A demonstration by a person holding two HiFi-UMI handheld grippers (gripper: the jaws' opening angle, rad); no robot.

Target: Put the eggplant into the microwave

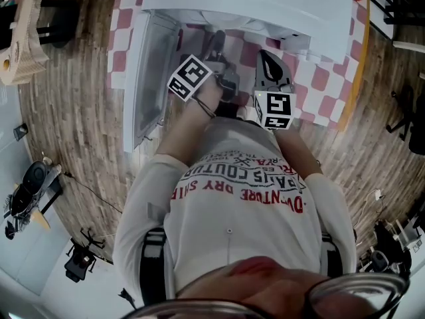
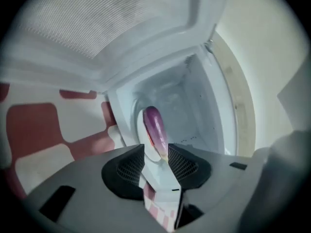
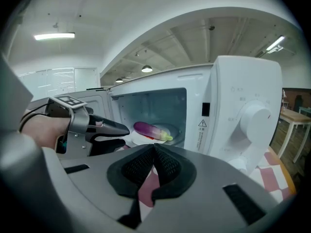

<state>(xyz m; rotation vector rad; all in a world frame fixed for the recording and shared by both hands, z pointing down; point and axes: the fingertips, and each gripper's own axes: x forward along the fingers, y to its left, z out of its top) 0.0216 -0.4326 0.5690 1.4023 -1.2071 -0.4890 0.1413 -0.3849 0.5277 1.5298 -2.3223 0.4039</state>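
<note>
**Eggplant inside the microwave, left gripper open**

The eggplant (image 3: 151,130) lies on a white plate (image 3: 141,137) inside the microwave (image 3: 233,106), whose door (image 1: 143,78) stands open at the left. The left gripper (image 2: 156,152) is at the oven's mouth, just short of the eggplant's near end, its jaws apart and pressing on nothing. The right gripper (image 3: 154,152) hangs in front of the microwave above the checked worktop (image 1: 325,85), jaws together and empty.

Eggplant (image 3: 148,129) purple, green tip; microwave (image 3: 243,96) white; tablecloth (image 1: 320,78) pink-white checked; floor (image 1: 80,111) brown wood-grain
</note>
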